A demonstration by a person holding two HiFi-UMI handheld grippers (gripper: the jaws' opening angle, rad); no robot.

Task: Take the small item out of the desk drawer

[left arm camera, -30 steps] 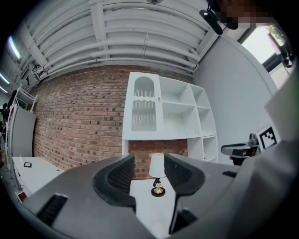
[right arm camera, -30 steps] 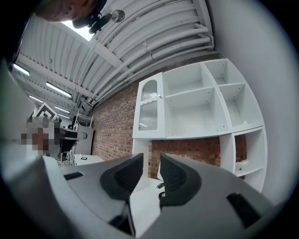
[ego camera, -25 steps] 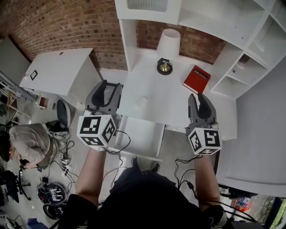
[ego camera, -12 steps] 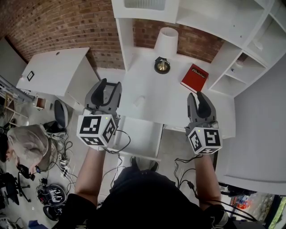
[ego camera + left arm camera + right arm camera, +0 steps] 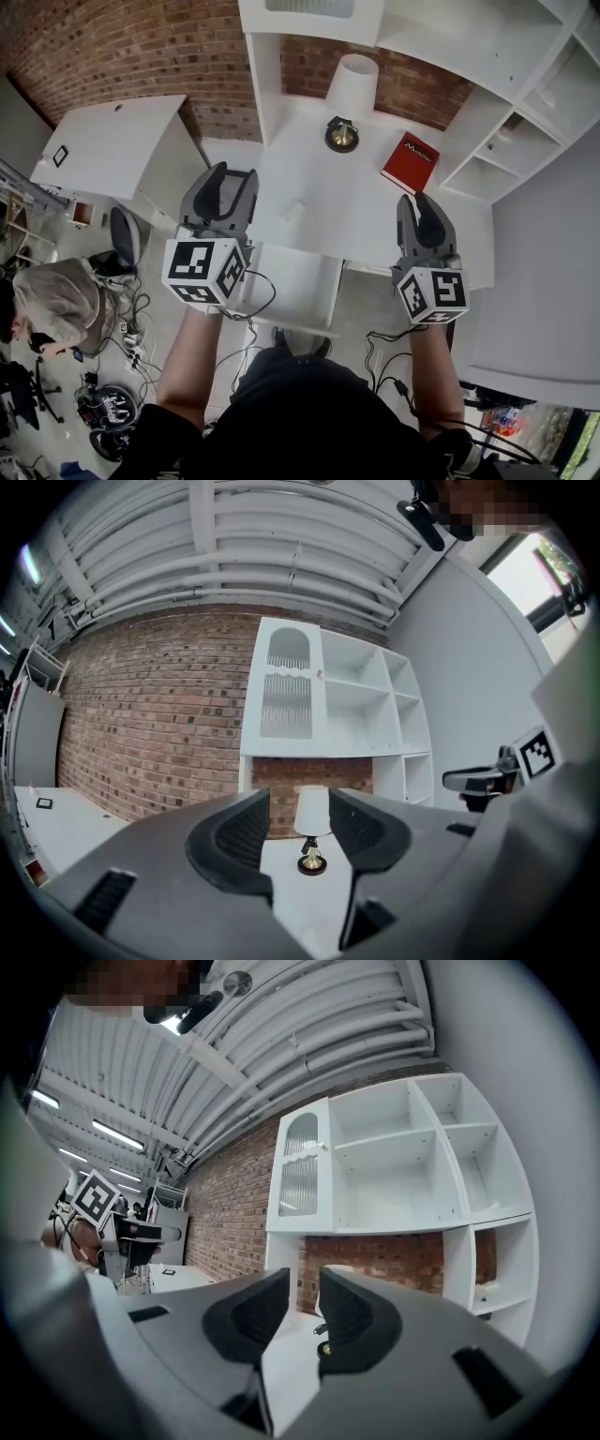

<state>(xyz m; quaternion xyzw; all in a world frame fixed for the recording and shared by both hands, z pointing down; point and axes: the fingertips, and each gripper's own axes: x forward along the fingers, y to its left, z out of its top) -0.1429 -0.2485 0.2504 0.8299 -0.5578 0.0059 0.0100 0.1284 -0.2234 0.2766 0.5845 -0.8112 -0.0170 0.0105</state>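
Note:
The white desk (image 5: 375, 220) has its drawer (image 5: 292, 281) pulled open below the front edge; the inside looks bare white. A small white item (image 5: 292, 212) lies on the desktop behind the drawer. My left gripper (image 5: 234, 174) hovers over the desk's left front corner, open and empty. In the left gripper view that gripper (image 5: 298, 823) frames the lamp (image 5: 311, 841). My right gripper (image 5: 415, 199) is held over the right front of the desk; its jaws have just been closing, a narrow gap is left and nothing is between them. The right gripper (image 5: 304, 1314) shows the same gap.
A white-shaded lamp (image 5: 347, 108) and a red book (image 5: 411, 161) sit at the back of the desk. White shelving (image 5: 525, 103) rises at the right and a white table (image 5: 117, 150) stands at the left. A seated person (image 5: 56, 300) and cables (image 5: 131, 328) are on the floor side.
The right gripper's jaws stand a little closer together. Both hands have stayed where they were, and the drawer and the small item have not moved.

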